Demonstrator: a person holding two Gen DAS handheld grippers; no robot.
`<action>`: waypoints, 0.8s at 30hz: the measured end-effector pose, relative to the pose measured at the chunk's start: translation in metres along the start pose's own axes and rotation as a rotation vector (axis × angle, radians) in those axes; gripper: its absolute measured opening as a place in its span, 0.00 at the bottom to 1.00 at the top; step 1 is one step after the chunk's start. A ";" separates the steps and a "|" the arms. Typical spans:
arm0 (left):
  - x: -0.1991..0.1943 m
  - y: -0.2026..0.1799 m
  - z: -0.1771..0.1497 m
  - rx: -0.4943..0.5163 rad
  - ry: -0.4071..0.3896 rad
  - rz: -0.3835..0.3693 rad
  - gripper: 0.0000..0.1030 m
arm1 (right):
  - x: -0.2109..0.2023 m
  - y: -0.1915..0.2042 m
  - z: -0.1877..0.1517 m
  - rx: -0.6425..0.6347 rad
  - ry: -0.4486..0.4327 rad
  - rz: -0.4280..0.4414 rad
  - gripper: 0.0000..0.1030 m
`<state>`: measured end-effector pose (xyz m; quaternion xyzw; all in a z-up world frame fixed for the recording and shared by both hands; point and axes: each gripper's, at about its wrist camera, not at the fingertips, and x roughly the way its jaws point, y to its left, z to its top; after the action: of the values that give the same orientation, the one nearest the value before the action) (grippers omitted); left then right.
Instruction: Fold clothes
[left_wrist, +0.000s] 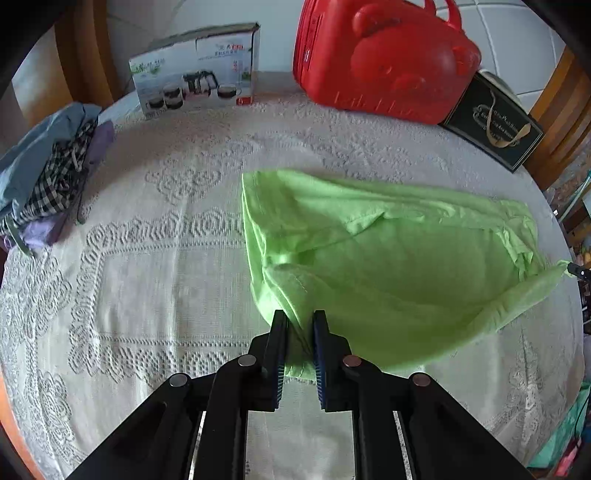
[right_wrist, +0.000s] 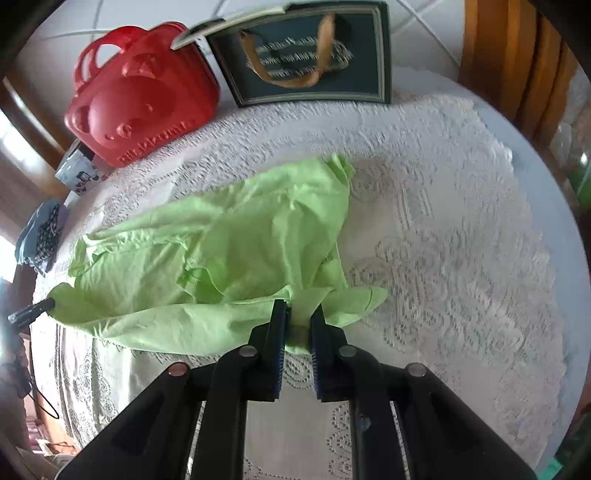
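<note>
A light green garment (left_wrist: 388, 258) lies partly on the white lace tablecloth (left_wrist: 147, 277), its near edge lifted. My left gripper (left_wrist: 300, 321) is shut on its near left corner. My right gripper (right_wrist: 298, 314) is shut on the near right corner of the green garment (right_wrist: 221, 251). The cloth hangs stretched between the two grippers. The right gripper's tip (left_wrist: 578, 272) shows at the far right of the left wrist view. The left gripper's tip (right_wrist: 31, 312) shows at the far left of the right wrist view.
A red plastic carry case (left_wrist: 380, 55), a dark gift bag (left_wrist: 495, 125) and a tea-set box (left_wrist: 195, 70) stand along the table's far side. A pile of other clothes (left_wrist: 48, 173) lies at the left edge. Wooden chairs (right_wrist: 517, 55) stand behind the table.
</note>
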<state>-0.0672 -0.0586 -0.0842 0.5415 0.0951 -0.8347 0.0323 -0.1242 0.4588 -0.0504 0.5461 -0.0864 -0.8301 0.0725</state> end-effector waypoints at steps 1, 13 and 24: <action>-0.001 0.000 -0.002 -0.008 0.003 -0.004 0.14 | 0.002 -0.004 -0.003 0.013 0.006 0.004 0.12; -0.007 0.006 0.028 -0.071 0.045 -0.080 0.13 | -0.014 -0.014 0.028 0.027 0.000 0.073 0.11; 0.011 0.030 0.112 -0.096 0.003 -0.040 0.14 | 0.027 -0.012 0.134 -0.017 0.016 0.057 0.07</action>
<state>-0.1674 -0.1088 -0.0536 0.5386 0.1461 -0.8288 0.0412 -0.2582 0.4734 -0.0256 0.5496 -0.0945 -0.8239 0.1014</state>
